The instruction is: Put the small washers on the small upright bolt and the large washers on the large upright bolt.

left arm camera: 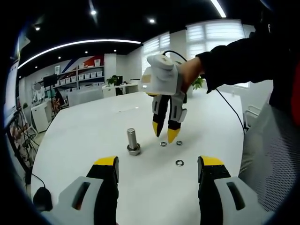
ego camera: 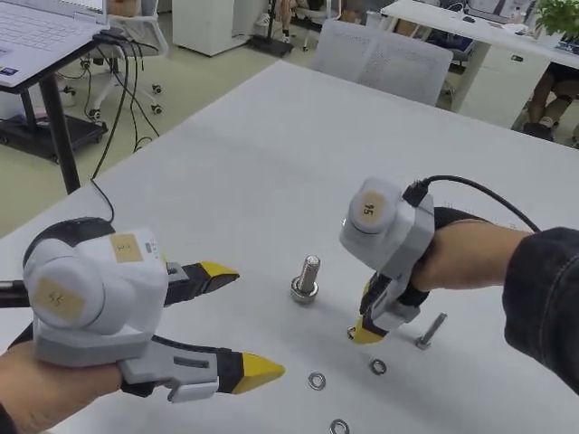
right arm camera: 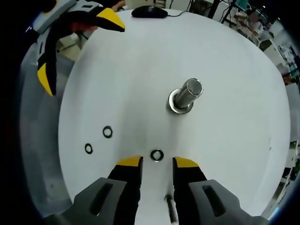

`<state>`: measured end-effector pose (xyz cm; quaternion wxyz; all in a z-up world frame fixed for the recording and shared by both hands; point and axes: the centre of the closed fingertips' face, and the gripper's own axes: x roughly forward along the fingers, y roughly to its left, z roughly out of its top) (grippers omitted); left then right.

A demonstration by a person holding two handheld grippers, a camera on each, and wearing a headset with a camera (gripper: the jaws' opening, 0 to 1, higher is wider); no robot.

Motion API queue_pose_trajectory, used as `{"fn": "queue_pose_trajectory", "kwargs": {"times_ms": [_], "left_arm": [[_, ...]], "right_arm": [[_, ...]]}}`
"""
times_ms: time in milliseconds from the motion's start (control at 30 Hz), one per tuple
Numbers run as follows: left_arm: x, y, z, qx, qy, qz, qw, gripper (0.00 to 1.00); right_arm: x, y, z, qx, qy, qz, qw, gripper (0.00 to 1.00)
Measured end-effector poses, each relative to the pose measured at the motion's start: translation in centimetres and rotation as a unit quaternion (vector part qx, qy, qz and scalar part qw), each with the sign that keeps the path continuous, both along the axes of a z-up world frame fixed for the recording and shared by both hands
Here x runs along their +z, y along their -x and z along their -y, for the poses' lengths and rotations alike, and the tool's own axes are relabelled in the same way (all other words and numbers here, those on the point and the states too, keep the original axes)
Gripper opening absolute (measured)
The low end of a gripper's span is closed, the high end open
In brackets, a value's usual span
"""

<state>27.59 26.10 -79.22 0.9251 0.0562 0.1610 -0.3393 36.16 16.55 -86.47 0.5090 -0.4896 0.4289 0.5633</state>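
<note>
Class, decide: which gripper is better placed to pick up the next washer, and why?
Right. The right gripper points down, with a washer lying just ahead of its open jaws. The left gripper is held off to the side, wide open and farther from it.

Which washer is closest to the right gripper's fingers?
The washer lying just ahead of the gap between the right gripper's fingers; the other two washers lie farther off, to the left in that gripper's view.
</note>
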Motion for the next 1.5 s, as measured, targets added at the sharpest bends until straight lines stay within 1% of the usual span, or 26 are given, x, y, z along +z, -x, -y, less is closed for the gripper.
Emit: {"fn": "queue_pose_trajectory", "kwargs": {"times_ms": [267,533,700,733,867,1067,1233,1500], "left_arm": [[0.3,0.1,0.2,-0.006,-0.003,0.001,1.0,0.68],[0.2,0.1,0.4,-0.01,-0.004,-0.001,0.9999,0.68],[0.2,0.2,0.4,-0.01,-0.004,-0.002,0.9999,0.68],[0.2,0.2,0.4,-0.01,-0.004,-0.002,0.9999,0.68],[0.1,0.3,0.6,-0.012,-0.003,-0.003,0.9999,0.68],[0.1,0.3,0.8,-0.015,-0.004,-0.004,0.9999,0.68],[0.0,0.3,0.9,-0.016,-0.003,-0.005,0.9998,0.68],[-0.2,0.2,0.9,-0.018,-0.002,-0.008,0.9998,0.67]], "right_arm": [[-0.7,0.1,0.2,-0.004,-0.004,0.002,1.0,0.25],[-1.0,0.0,-0.1,-0.006,-0.008,0.004,0.9999,0.25],[-1.3,0.1,0.1,-0.007,-0.005,0.002,1.0,0.24],[-1.2,0.2,0.0,-0.011,-0.009,-0.004,0.9999,0.23],[-1.2,0.3,0.1,-0.013,-0.012,-0.005,0.9998,0.23],[-1.2,0.1,0.1,-0.012,-0.014,-0.003,0.9998,0.21],[-1.2,0.1,0.1,-0.006,-0.016,0.001,0.9999,0.16],[-1.3,-0.1,0.1,-0.004,-0.013,0.002,0.9999,0.15]]}}
